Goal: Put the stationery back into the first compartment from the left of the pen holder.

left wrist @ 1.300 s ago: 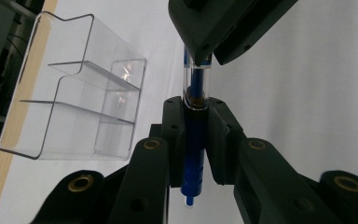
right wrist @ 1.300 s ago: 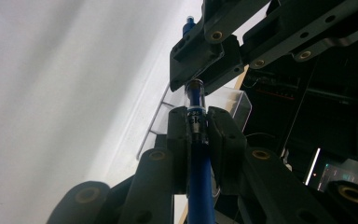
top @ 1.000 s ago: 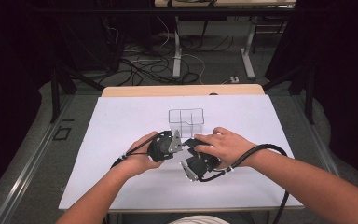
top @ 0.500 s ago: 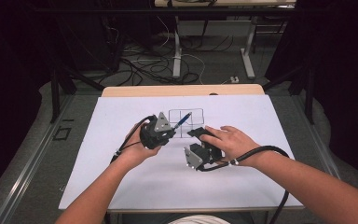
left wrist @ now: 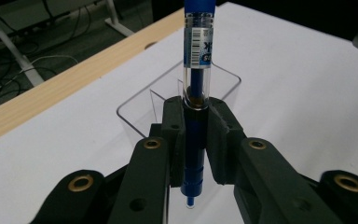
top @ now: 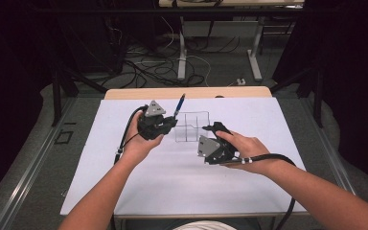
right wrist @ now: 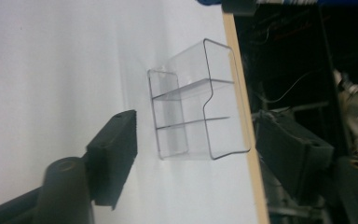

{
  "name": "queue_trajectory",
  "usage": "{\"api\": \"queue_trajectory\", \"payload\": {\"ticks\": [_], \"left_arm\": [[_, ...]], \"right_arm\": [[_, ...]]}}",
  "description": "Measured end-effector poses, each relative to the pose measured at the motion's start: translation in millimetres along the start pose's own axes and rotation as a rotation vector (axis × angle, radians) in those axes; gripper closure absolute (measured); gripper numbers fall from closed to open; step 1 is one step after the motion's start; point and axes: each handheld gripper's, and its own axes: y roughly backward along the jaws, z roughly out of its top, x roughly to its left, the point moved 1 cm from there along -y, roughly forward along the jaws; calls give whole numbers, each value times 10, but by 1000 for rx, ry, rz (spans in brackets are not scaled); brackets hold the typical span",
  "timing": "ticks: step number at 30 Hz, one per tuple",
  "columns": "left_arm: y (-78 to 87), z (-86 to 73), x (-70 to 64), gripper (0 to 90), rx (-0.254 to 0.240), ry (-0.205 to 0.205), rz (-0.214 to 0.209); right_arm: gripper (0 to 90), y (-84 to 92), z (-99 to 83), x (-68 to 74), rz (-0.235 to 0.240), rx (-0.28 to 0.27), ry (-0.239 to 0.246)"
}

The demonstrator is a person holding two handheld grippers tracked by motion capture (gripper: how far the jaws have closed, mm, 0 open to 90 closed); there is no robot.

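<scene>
- A dark room surrounds the table (top: 124,191); cables (top: 143,67) sprawl on the floor beyond its wooden far edge.
- A white sheet covers the tabletop.
- The clear divided organizer (top: 191,127) stands on the sheet between both grippers.
- The right gripper (top: 214,128) has its jaws spread wide, nothing between them.
- The left gripper (top: 171,121) clamps a blue pen (left wrist: 196,93) upright; the pen's top is cut off in the left gripper view.

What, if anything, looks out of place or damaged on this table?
Nothing stands out. The clear organizer stands upright and whole on the white table. The left gripper holds a blue pen above it; the right gripper is open beside it.
</scene>
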Motion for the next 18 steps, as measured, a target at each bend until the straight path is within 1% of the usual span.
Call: {"api": "queue_trajectory", "payload": {"ticks": [1, 2, 3, 4, 5, 6, 7, 10, 11, 15, 16, 18], "left_arm": [[-12, 10, 16, 793, -10, 18, 3], [-30, 15, 29, 793, -31, 35, 9], [-35, 23, 52, 793, -36, 49, 4], [-50, 27, 71, 793, -54, 68, 6], [-61, 30, 91, 793, -66, 82, 3], [-74, 34, 107, 793, -76, 98, 2], [-87, 37, 122, 793, -85, 110, 3], [-129, 40, 156, 793, -112, 133, 5], [-142, 41, 162, 793, -120, 141, 8], [-204, 50, 164, 794, -160, 169, 19], [-219, 51, 168, 794, -159, 170, 23], [-249, 48, 177, 794, -158, 169, 27]], "right_arm": [[253, 0, -18, -11, -6, 3, -20], [230, -6, -36, -25, -5, -1, -35], [207, -4, -51, -34, -11, 0, -53], [183, -7, -68, -41, -16, -5, -78], [165, -6, -84, -56, -12, -3, -95], [159, -4, -97, -59, -13, -5, -131], [154, -2, -112, -77, -11, -12, -145], [148, -3, -160, -107, -2, -24, -230], [139, -2, -181, -118, -4, -23, -250], [44, -35, -261, -155, 15, -30, -330], [32, -40, -282, -158, 14, -23, -357], [22, -53, -324, -174, 19, -20, -396]]}}
